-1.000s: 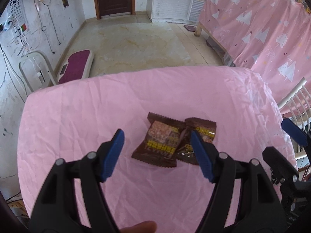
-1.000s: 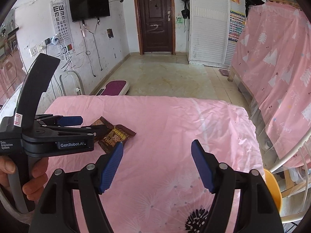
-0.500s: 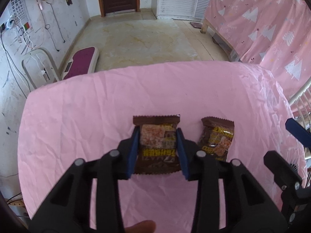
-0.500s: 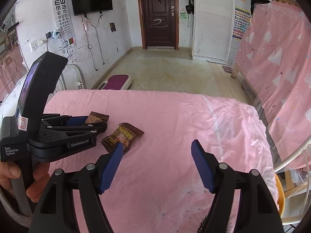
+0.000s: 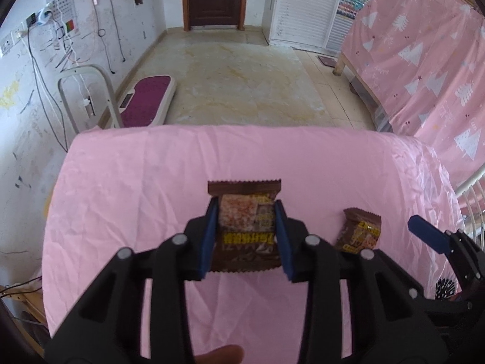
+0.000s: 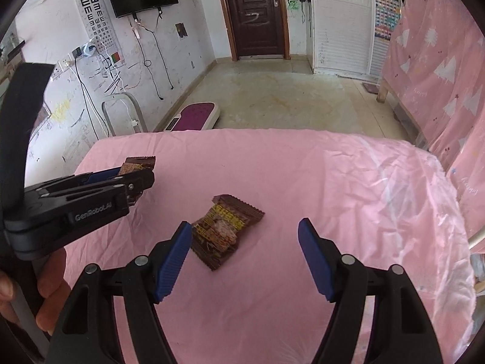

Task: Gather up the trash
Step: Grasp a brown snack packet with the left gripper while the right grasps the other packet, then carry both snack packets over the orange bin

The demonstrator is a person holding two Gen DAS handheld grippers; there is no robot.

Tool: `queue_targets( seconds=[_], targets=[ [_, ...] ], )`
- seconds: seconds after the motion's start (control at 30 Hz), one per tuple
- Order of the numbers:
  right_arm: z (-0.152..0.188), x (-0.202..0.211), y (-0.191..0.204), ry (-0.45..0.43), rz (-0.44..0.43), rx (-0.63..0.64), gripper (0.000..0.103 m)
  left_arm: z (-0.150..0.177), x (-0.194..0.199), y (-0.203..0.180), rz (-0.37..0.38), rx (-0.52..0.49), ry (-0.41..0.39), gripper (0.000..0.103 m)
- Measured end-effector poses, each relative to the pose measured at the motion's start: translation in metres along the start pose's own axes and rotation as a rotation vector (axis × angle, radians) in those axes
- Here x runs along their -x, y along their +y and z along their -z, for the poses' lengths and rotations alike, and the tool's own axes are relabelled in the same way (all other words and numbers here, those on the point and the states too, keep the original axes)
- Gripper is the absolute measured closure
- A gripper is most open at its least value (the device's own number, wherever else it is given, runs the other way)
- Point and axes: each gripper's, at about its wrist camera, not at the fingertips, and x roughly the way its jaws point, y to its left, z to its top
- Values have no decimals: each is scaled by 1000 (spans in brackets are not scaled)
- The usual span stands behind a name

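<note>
Snack wrapper [image 5: 246, 233] pinched in my left hand-held gripper [image 5: 246, 239].
Second wrapper [image 6: 225, 232] lies uncollected at 11 o'clock between my spread right hand-held gripper [image 6: 245, 256]; no bin visible.

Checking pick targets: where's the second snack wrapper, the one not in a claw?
The loose snack wrapper lies flat on the pink sheet, just ahead of the open right claw near its left pad; in the left wrist view it sits right of the left claw.

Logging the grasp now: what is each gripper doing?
Left gripper: shut on a brown snack wrapper.
Right gripper: open, holding nothing; a second brown wrapper lies on the pink sheet ahead.
</note>
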Motion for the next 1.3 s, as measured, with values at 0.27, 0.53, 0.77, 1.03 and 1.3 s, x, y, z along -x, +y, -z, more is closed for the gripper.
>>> queue_targets(
  seconds=[0.27,0.53,0.77,1.03,1.3],
  targets=[
    [-11,-25,15,41,-19,-14,55,1,1,11,6,39,-1,69],
    [-11,-35,25,37,18,6,71,2,0,13,9,35,-2,69],
    [-6,-29,22,25,10,-4,80,3,1,3,6,24,-5,69],
    [-4,-8,11,-18,7,-32,80,5,7,-9,-6,-5,-11,69],
    [9,17,-23,-65,35,-87,80,8,17,-25,-25,-31,-24,69]
  ],
)
